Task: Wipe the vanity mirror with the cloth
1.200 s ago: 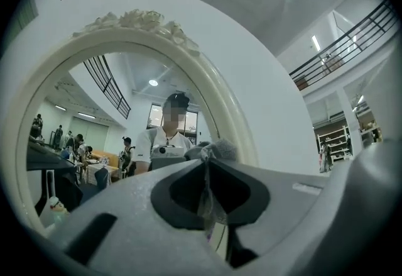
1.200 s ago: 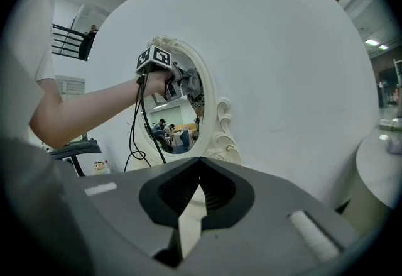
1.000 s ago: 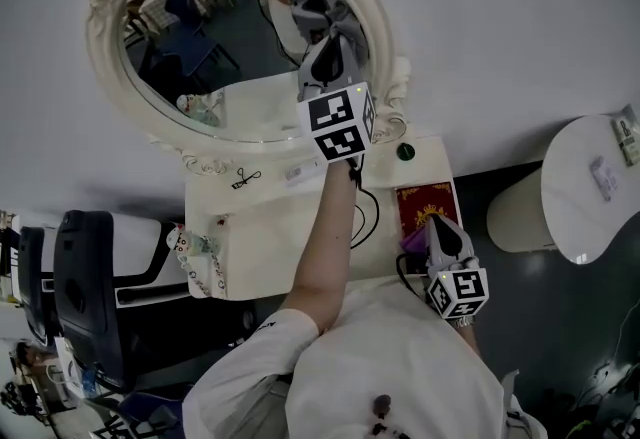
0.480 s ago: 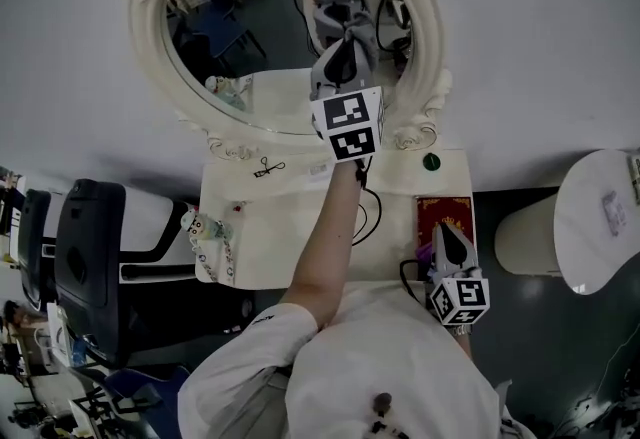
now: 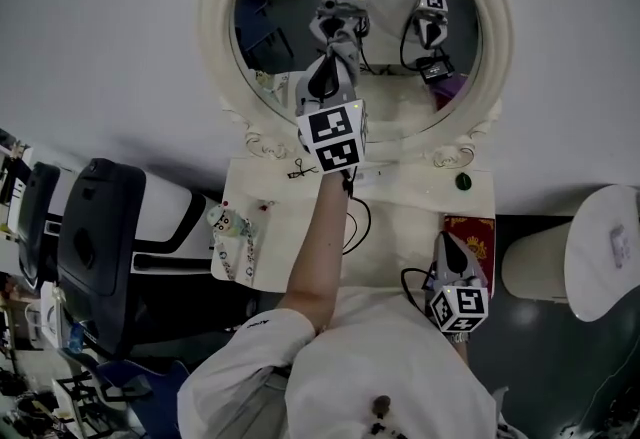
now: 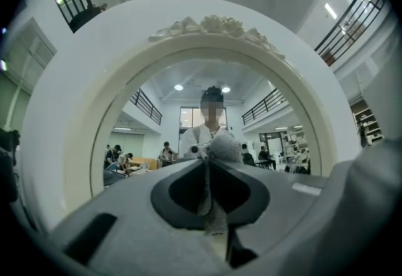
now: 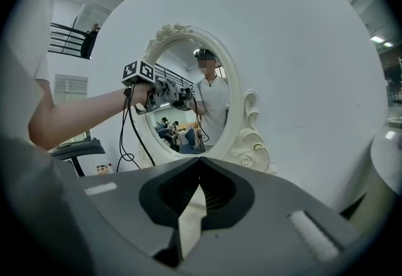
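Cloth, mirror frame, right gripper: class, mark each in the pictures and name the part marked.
cloth point(image 6: 224, 147): left gripper view, bunched grey end beyond the jaws.
mirror frame point(image 5: 218, 27): head view, left side of the cream rim.
right gripper point(image 7: 200, 161): right gripper view, where its closed tips meet.

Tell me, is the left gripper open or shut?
Shut. In the left gripper view, the left gripper has its jaws closed on the cloth, which bunches up just past their tips.

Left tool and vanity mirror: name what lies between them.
The cloth, clamped in the left tool, bunches at its tip before the vanity mirror; left gripper view shows it.
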A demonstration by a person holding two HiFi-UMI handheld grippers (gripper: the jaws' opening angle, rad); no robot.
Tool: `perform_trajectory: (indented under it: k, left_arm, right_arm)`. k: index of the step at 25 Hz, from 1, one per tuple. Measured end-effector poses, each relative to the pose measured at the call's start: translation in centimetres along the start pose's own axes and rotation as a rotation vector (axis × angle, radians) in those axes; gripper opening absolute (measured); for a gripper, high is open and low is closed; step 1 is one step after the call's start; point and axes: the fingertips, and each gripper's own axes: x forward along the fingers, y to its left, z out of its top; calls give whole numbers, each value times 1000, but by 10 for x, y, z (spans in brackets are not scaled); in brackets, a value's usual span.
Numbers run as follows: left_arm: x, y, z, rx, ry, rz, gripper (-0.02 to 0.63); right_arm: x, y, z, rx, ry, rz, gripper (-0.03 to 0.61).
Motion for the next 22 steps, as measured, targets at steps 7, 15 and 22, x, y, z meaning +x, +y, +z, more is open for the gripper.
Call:
perform_trajectory:
  k: [7,15,22]
  left_arm:
    - [-9,80,-8,33,27,124,21]
    - [-19,146,-22,29,63,279,21]
    - [-25,176,-33,23,69,369,21]
  right_arm:
    - [18,32,-3,-12,12,-5,8]
    - [22,48,-9,-9,15,-34,8]
    - [12,40,-11,-18,19,-77,8]
